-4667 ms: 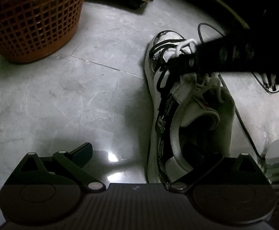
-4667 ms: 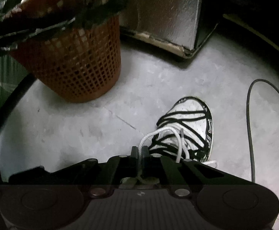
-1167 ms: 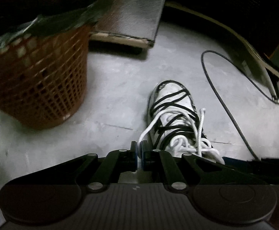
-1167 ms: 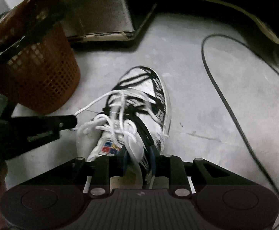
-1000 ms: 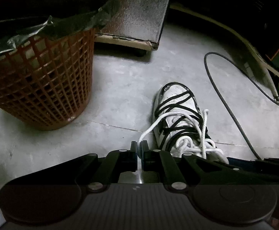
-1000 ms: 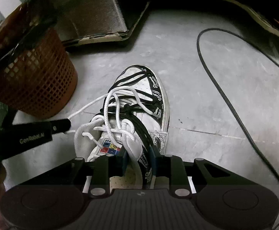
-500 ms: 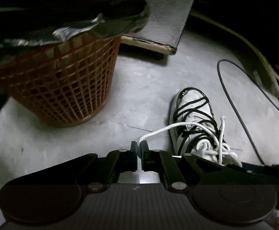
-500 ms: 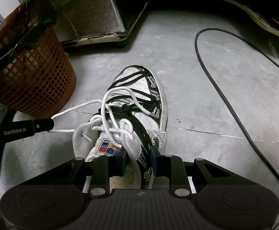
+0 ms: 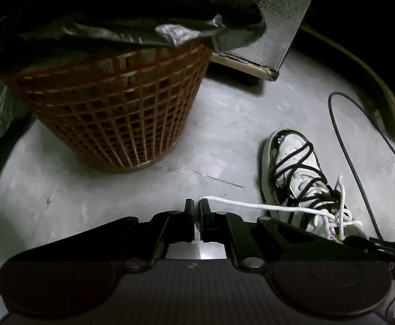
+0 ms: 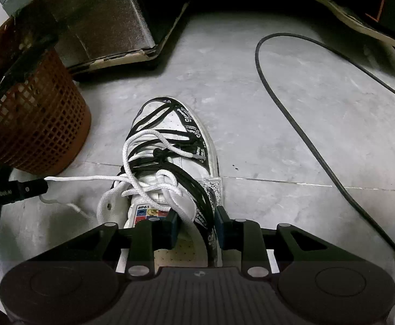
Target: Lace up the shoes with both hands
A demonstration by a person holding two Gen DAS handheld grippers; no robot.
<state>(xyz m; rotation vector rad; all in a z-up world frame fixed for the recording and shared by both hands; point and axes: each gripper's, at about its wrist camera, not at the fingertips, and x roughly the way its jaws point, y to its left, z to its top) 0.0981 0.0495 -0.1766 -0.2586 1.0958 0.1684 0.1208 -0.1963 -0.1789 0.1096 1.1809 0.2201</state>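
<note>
Both grippers tilted floorward; left gripper (image 9: 197, 211) pinching white lace (image 9: 254, 205).

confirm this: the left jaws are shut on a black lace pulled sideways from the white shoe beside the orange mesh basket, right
Not quite: the left gripper is shut on a white rope lace, not a black one. The left wrist view shows it running taut to the white shoe beside the orange mesh basket.

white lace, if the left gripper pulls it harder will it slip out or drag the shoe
The white lace looks floppy: its loops sag over the shoe. Its braided weave probably grips well in the shut left gripper, so slipping seems unlikely. The shoe looks light, and the right gripper straddles its collar with jaws just widened, so it may slide.
</note>
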